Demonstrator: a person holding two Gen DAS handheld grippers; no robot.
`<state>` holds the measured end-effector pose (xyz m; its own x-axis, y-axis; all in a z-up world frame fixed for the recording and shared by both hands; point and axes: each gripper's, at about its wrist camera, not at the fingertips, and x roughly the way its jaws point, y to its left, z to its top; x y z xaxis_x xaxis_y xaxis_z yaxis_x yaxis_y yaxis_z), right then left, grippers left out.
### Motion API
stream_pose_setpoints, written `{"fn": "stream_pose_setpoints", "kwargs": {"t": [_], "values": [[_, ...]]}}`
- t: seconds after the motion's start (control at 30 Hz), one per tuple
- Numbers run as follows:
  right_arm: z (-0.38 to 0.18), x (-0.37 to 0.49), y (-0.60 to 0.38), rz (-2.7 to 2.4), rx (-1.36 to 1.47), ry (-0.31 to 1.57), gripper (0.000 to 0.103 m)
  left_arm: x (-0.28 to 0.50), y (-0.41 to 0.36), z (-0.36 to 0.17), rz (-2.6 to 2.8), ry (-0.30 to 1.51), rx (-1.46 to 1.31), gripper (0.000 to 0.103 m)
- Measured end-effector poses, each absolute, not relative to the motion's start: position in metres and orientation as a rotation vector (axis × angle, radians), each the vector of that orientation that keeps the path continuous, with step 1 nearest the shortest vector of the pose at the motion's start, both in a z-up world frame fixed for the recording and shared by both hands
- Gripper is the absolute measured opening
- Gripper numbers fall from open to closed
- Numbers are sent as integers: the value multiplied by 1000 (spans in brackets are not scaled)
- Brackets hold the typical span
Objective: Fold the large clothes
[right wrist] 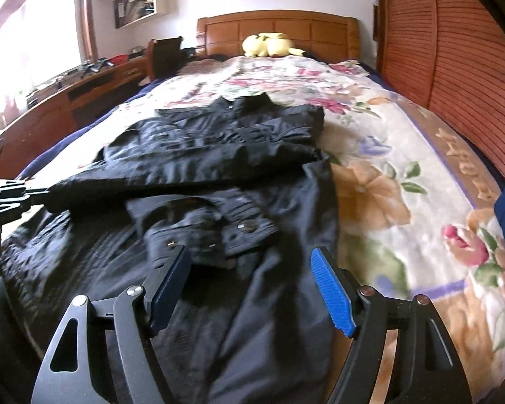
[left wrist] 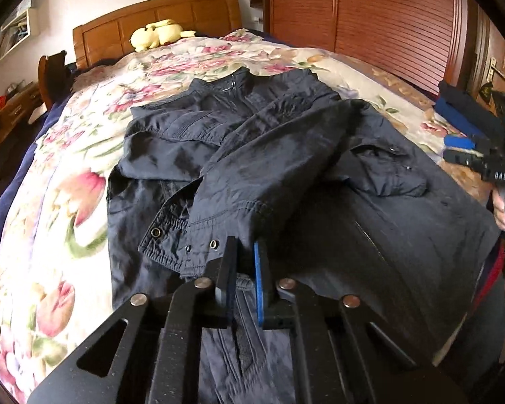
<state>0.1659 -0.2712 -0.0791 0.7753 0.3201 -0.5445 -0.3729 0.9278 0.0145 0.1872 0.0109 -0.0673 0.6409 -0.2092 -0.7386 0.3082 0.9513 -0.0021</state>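
Nearest the left wrist camera, the left tongs [left wrist: 245,252] are sitting almost clenched at 6 o'clock, their dark and blue pads close together at the cuff of a sleeve; dark cloth is lying between the pads, but whether they are pinching it is not clear. The cuff [left wrist: 185,239] is showing a gathered elastic hem and round metal snaps.

A black jacket [left wrist: 286,155] is lying spread on the bed [left wrist: 67,202], collar toward the headboard [left wrist: 158,20] at 12 o'clock and hem toward the cameras. Its fabric is looking thin, crinkled and slightly shiny. One sleeve is lying folded diagonally across the chest, from the shoulder at 2 o'clock down to the cuff at 7 o'clock. A flapped pocket with small snaps is showing at 3 o'clock.

In the right wrist view, the right tongs [right wrist: 249,262] are hovering released over the lower jacket, blue pads wide apart and nothing between them.

Under the jacket, a flowered blanket is covering the bed. A yellow plush toy [right wrist: 269,44] is resting against the headboard.
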Motion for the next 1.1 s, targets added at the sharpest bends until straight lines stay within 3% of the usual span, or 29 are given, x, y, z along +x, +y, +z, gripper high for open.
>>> {"fn": "stream_pose_setpoints", "kwargs": {"t": [0.2, 0.8, 0.97, 1.1], "values": [[-89, 152, -265, 374, -160, 596, 76, 163, 26, -66, -254, 824, 117, 30], [-87, 66, -297, 346, -100, 651, 76, 63, 99, -97, -69, 894, 16, 35], [-83, 52, -303, 327, -87, 650, 76, 63, 100, -107, -50, 904, 4, 40], [-82, 47, -306, 320, -78, 650, 76, 67, 106, -112, -23, 904, -16, 50]]}}
